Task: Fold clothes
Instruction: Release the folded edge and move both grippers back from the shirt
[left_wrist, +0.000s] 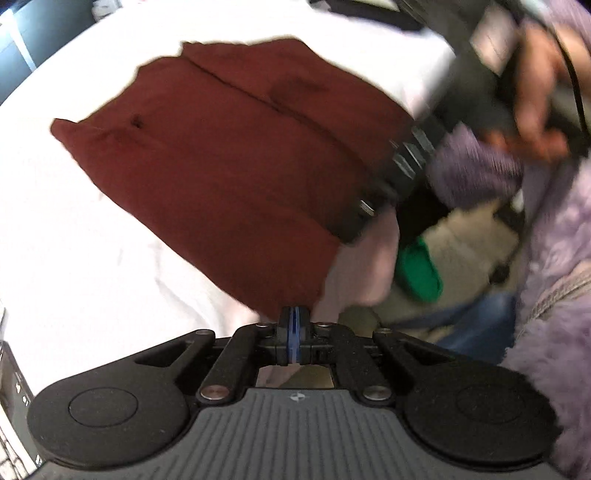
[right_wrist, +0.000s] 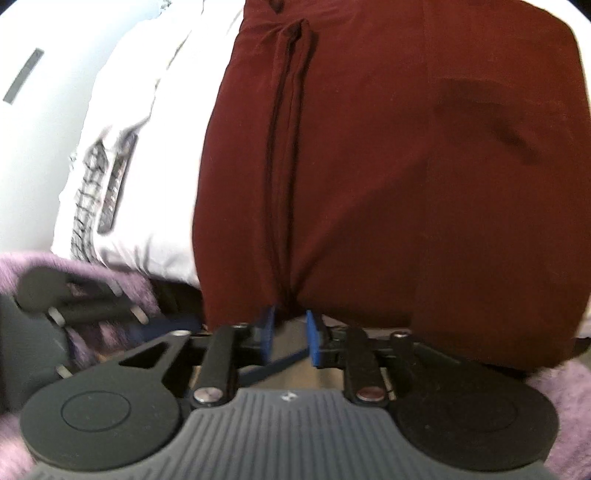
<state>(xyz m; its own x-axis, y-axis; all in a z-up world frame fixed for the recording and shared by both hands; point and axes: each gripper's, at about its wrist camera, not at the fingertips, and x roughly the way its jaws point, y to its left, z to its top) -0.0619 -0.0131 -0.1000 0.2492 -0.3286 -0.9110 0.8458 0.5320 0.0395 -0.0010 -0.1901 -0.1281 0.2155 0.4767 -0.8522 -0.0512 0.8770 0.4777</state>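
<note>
A dark red garment lies folded flat on a white bed sheet, with a long crease down its middle. My left gripper is shut, its blue pads pressed together right at the garment's near corner; no cloth shows between them. In the right wrist view the garment fills the frame. My right gripper is open at the near edge, just short of a raised fold. The right gripper also appears, blurred, over the garment's right edge, held by a hand.
A person in a fuzzy purple sleeve stands at the bed's edge on the right. A green slipper is on the floor below. A checked cloth lies on the sheet to the left of the garment.
</note>
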